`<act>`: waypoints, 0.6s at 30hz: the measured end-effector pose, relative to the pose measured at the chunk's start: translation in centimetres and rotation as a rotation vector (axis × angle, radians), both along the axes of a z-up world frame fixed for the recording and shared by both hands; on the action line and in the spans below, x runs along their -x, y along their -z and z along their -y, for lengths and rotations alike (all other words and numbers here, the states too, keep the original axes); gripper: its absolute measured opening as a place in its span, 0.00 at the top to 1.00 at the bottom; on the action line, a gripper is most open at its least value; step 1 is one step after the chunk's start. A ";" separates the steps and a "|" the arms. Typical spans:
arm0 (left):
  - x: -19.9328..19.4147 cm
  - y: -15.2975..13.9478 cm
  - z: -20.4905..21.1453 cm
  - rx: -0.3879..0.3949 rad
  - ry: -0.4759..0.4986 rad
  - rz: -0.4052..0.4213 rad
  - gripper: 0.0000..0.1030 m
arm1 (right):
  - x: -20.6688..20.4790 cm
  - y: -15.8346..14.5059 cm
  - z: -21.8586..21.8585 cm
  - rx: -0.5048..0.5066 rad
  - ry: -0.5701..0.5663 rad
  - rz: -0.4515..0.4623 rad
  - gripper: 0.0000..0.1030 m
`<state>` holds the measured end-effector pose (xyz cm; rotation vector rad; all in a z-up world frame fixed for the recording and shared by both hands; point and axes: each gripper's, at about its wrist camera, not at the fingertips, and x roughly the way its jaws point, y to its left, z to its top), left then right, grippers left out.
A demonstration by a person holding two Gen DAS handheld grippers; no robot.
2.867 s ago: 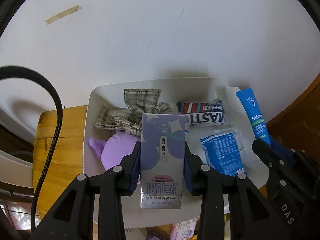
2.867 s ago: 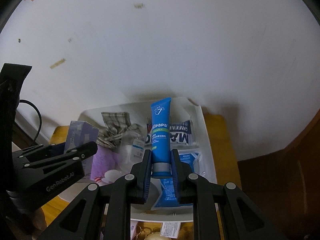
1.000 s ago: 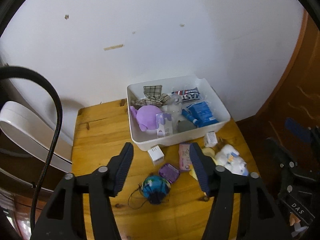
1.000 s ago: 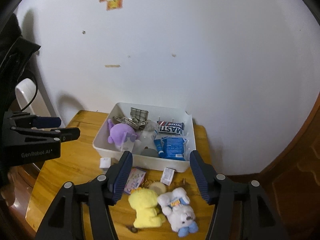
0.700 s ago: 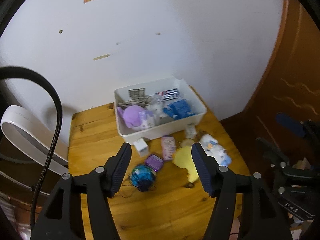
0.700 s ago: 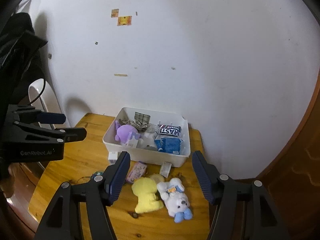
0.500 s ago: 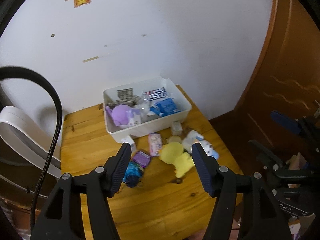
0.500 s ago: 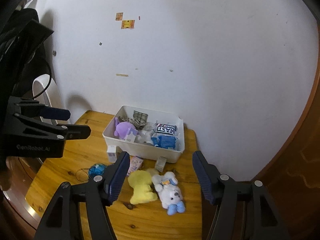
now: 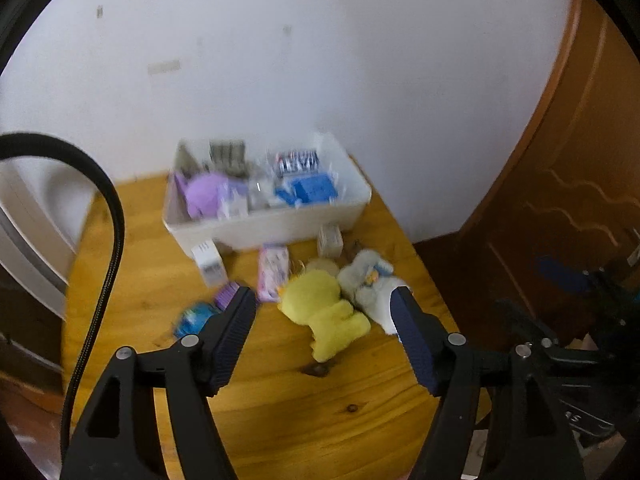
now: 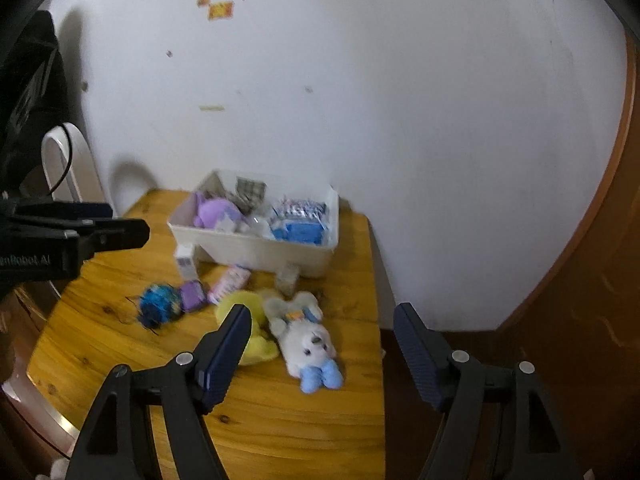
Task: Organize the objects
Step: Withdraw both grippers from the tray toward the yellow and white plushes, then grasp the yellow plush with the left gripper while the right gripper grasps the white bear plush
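Observation:
A white bin against the wall holds a purple plush, a plaid cloth and blue packets. In front of it on the wooden table lie a yellow plush, a white plush with blue feet, a blue yarn ball, a purple case, a pink packet and a small white box. My left gripper hovers above the yellow plush. Its jaws are opening with nothing between them. My right gripper hangs over the white plush, jaws opening too, empty.
The table's right edge drops off beside a brown wooden door. A white curved object stands at the left by the wall. A black cable crosses the left wrist view.
The purple carton and blue tube, held over the bin earlier, now lie in it. Both grippers let go, pulled back, then sank toward the plush toys, jaws widening.

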<state>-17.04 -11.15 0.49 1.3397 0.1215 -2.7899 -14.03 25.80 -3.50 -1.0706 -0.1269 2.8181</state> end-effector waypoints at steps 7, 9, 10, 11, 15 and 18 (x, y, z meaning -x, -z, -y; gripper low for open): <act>3.6 6.5 -1.4 0.013 -0.086 0.084 0.29 | 2.0 4.6 -2.2 0.026 0.036 0.058 0.28; 4.6 7.9 -1.7 0.022 -0.097 0.108 0.29 | 2.6 6.1 -2.8 0.007 0.059 0.067 0.28; 5.0 8.6 -1.7 0.024 -0.103 0.119 0.29 | 2.8 6.8 -3.1 0.008 0.068 0.073 0.28; 5.3 9.2 -1.7 0.025 -0.109 0.128 0.29 | 3.1 7.7 -3.5 0.015 0.074 0.082 0.28; 6.9 11.7 -1.1 -0.025 -0.130 0.173 0.29 | 4.6 11.3 -4.6 0.030 0.085 0.141 0.28; 7.6 13.2 -0.7 -0.032 -0.140 0.195 0.29 | 5.7 13.6 -5.0 0.049 0.081 0.190 0.28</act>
